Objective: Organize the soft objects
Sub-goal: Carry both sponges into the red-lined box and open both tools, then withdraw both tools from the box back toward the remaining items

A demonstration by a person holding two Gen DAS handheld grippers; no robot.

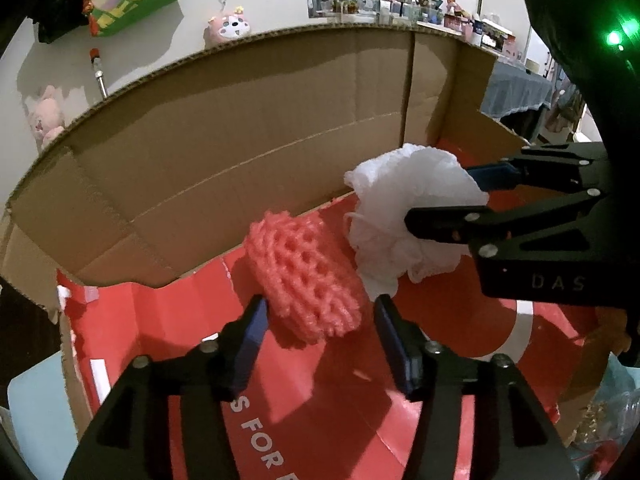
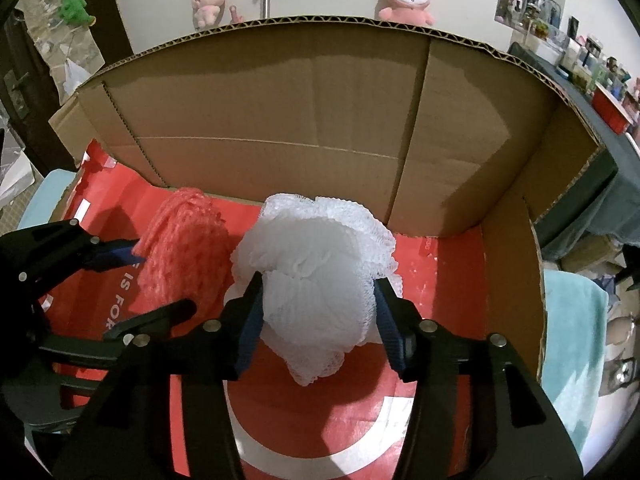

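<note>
place: home room | evidence: pink plush toys (image 2: 407,0) on wall at 12 o'clock | cluttered shelf (image 2: 576,60) at 2 o'clock

Pink foam fruit net (image 1: 306,280), a stubby open-mesh sleeve, lying on its side on the red floor of the cardboard box (image 2: 280,120), close to the back wall. Touching it, a white mesh bath pouf (image 2: 316,276) (ruffled, puffed full), resting on that same red floor.

From my left view, the right hand-held gripper (image 1: 444,196) covers part of the white mesh puff (image 1: 400,216). The box floor's white lettering (image 1: 260,440) runs off the bottom edge. The shelf clutter (image 1: 400,2) is too small for me to identify.
</note>
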